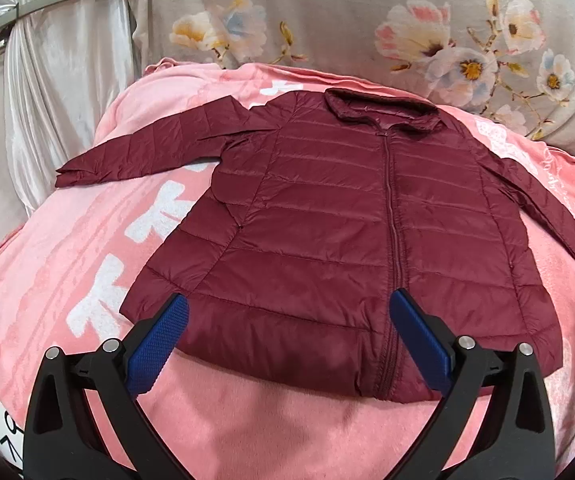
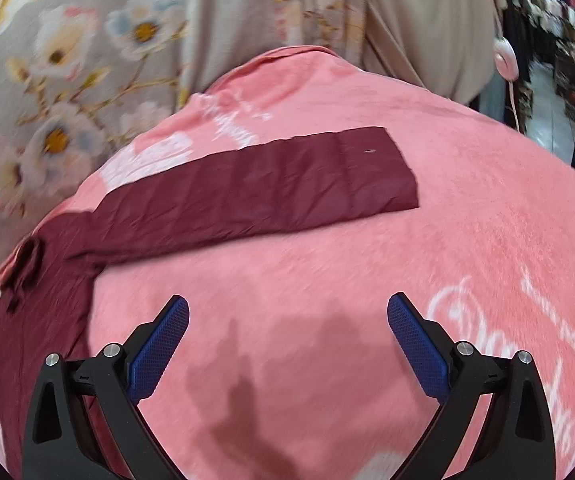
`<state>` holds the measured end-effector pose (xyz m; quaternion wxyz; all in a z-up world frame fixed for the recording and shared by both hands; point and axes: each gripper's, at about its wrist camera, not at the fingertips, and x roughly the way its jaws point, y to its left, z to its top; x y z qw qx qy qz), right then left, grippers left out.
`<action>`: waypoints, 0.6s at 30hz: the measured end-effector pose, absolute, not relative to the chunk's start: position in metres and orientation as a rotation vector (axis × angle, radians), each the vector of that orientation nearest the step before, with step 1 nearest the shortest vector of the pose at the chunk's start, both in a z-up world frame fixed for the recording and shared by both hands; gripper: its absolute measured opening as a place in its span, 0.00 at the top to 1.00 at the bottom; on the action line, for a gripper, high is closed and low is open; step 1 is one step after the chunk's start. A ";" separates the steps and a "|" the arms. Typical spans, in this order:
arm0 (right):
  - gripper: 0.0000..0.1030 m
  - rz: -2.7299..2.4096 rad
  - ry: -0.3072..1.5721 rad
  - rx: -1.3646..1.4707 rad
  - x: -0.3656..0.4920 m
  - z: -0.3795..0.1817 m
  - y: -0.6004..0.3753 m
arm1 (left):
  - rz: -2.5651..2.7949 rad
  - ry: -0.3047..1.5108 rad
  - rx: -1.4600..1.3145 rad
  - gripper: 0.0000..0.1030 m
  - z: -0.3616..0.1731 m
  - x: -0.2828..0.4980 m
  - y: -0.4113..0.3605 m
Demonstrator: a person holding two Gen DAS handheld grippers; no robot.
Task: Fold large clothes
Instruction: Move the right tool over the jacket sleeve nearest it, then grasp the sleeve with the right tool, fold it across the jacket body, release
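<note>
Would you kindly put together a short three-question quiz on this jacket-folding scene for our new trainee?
1. True or false: the maroon quilted puffer jacket lies zipped up and spread flat on the pink fleece blanket.
2. Multiple choice: what does the right gripper hold? A) a sleeve B) the hem C) nothing
3. Fill in: the left gripper hovers open over the jacket's ____.

Key:
1. True; both sleeves are stretched outward.
2. C; its jaws are open above bare blanket, with the jacket's long maroon sleeve lying ahead, untouched.
3. Hem, the bottom edge nearest the camera.
</note>
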<state>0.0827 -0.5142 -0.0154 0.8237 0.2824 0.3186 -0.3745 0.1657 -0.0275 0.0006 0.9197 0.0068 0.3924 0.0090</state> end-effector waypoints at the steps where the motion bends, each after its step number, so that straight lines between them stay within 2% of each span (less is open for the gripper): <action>1: 0.07 -0.803 0.667 0.634 0.082 -0.020 -0.528 | 0.021 0.815 0.011 0.05 -0.002 0.169 -0.027; 9: 0.26 -0.848 0.550 0.890 0.077 -0.052 -0.601 | 0.033 0.851 -0.014 0.05 -0.014 0.185 -0.020; 12: 0.49 -0.844 0.529 0.897 0.087 -0.051 -0.612 | 0.038 0.862 -0.016 0.05 -0.019 0.190 -0.018; 14: 0.68 -0.839 0.514 0.923 0.096 -0.051 -0.622 | 0.040 0.867 -0.013 0.05 -0.021 0.193 -0.017; 17: 0.87 -0.830 0.489 0.940 0.108 -0.046 -0.631 | 0.040 0.870 -0.010 0.05 -0.023 0.197 -0.015; 18: 0.90 -0.821 0.478 0.938 0.114 -0.041 -0.631 | 0.042 0.870 -0.010 0.05 -0.023 0.198 -0.014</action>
